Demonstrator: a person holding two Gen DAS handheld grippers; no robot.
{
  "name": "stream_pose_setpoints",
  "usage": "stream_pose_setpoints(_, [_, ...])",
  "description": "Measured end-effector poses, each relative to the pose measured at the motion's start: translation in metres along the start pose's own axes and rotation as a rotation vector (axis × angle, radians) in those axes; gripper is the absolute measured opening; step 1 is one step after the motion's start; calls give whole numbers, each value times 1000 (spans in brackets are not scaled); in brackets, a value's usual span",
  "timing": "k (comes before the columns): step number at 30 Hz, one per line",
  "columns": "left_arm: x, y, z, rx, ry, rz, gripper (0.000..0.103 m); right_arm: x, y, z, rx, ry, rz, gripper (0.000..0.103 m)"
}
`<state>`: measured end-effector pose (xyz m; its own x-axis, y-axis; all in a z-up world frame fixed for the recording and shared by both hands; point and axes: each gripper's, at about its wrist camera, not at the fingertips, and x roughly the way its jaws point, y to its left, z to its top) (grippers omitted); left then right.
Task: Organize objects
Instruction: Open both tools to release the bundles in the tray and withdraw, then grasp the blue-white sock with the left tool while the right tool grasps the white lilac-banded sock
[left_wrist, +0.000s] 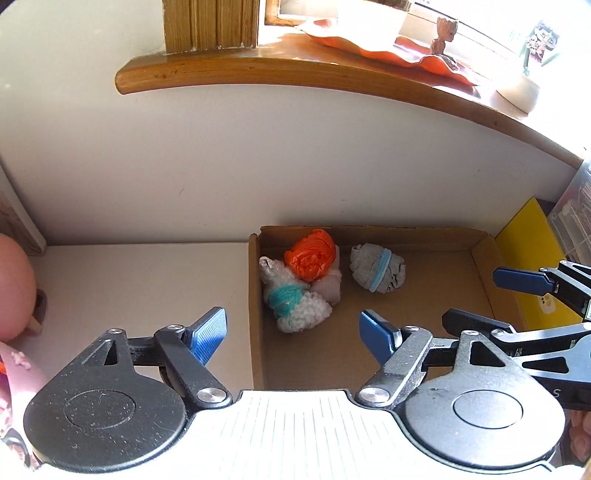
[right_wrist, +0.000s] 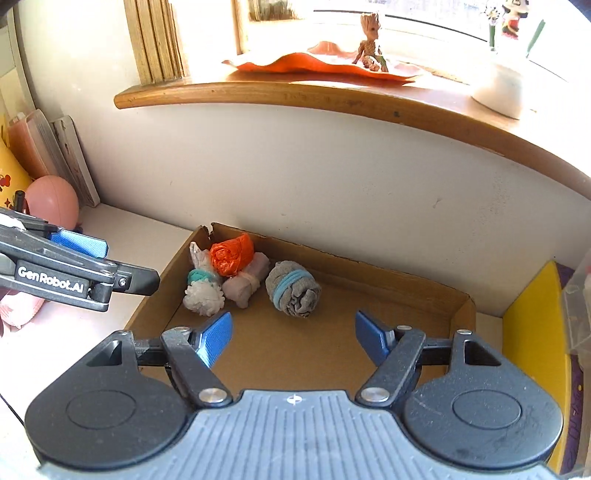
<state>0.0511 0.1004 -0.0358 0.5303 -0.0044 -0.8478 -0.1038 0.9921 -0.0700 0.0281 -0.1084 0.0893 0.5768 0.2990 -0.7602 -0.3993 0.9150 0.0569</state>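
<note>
A shallow cardboard box (left_wrist: 369, 232) (right_wrist: 388, 282) stands against the white wall. In its far left corner huddle an orange plastic bundle (left_wrist: 310, 254) (right_wrist: 231, 254), a white fluffy bundle with a teal band (left_wrist: 299, 308) (right_wrist: 203, 293), a pale pink bundle (left_wrist: 328, 286) (right_wrist: 245, 284) and some clear wrap (left_wrist: 269, 269). A grey rolled sock with blue bands (left_wrist: 376, 267) (right_wrist: 293, 291) lies apart to their right. My left gripper (left_wrist: 293, 334) (right_wrist: 129, 264) hovers open over the box's left edge. My right gripper (right_wrist: 293, 332) (left_wrist: 471, 295) hangs open over the box's bare floor. Neither holds anything.
A wooden windowsill (left_wrist: 258, 68) (right_wrist: 295, 92) juts out above, carrying an orange cloth (right_wrist: 314, 64), a small figurine (right_wrist: 369, 40) and a white pot (right_wrist: 498, 92). A yellow item (left_wrist: 532, 254) (right_wrist: 535, 332) borders the box's right side. A pink egg shape (right_wrist: 53, 203) and books (right_wrist: 48, 155) stand left.
</note>
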Motion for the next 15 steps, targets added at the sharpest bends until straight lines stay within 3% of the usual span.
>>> stream_pose_setpoints(2, [-17, 1, -17, 10, -8, 9, 86, -27, 6, -13, -5, -7, 5, 76])
stream_pose_setpoints(5, [-39, 1, -45, 40, 7, 17, 87, -21, -3, -30, 5, 3, 28, 77])
stream_pose_setpoints(6, [-56, 6, -53, 45, 13, 18, 88, 0, -1, -40, 4, 10, 36, 77])
stream_pose_setpoints(8, [-63, 1, -75, 49, 33, 17, 89, 28, -6, -62, 5, 27, 49, 79])
stream_pose_setpoints(10, [-85, 1, -99, 65, 67, 11, 90, 19, -7, -89, 12, 53, 46, 79])
stream_pose_setpoints(15, [-100, -15, -166, 166, 163, -54, 91, -4, -8, -163, -10, 151, 7, 78])
